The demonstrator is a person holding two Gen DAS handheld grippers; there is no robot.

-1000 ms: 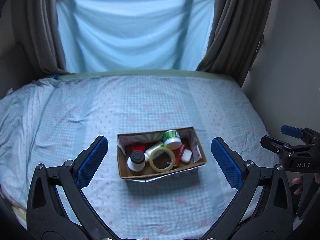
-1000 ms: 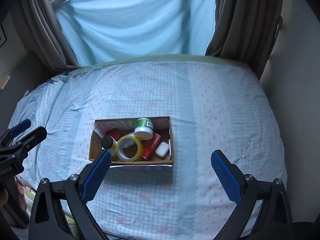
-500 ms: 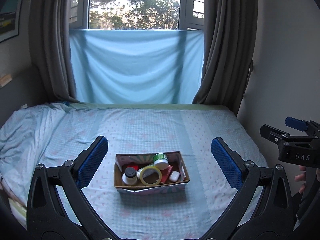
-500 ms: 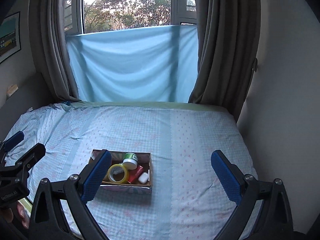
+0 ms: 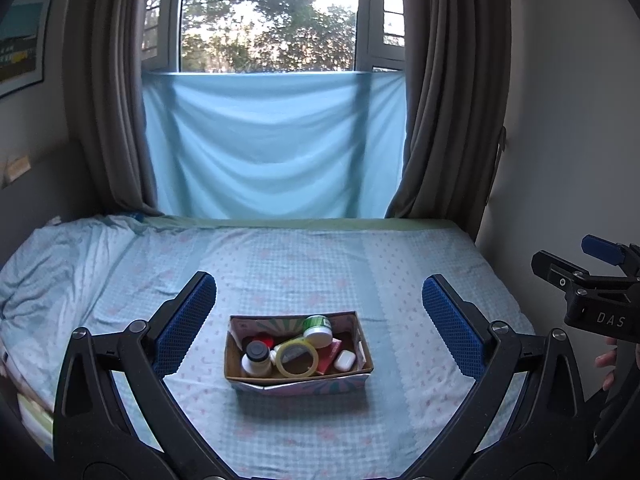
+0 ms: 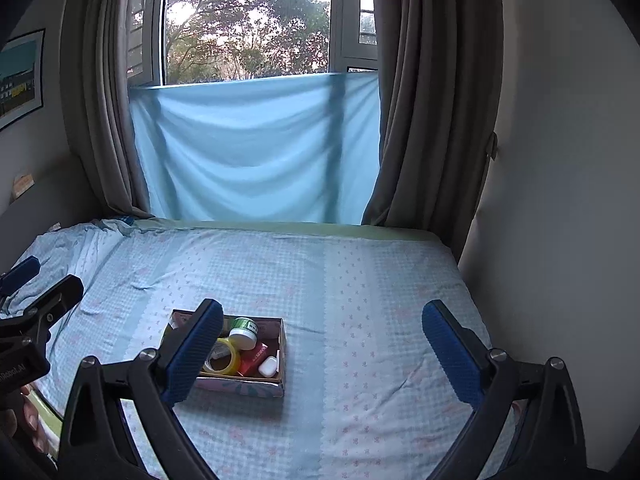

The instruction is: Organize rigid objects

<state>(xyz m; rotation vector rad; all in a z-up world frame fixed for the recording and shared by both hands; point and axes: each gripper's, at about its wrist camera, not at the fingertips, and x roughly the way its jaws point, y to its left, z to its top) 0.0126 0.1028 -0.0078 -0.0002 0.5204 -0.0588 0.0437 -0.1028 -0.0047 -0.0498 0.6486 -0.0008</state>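
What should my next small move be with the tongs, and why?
Probably bring the left tongs down toward the cardboard box on the bed. Both tongs are open, empty and held well back, right tongs too, while the tape roll, black-capped bottle and green-lidded jar sit heaped together inside.

Both my wrist views are dim and bluish. Light enters from the window [image 5: 276, 20] at 12 o'clock; sky there is blown out. The blue cloth [image 5: 272, 144] glows, backlit. The box [image 5: 298, 354] casts a soft shadow toward 6 o'clock. Fisheye bends the curtains [image 5: 452, 92] at 3 and 9 o'clock; corners vignette black. Labels in the box are possibly soft-focused.
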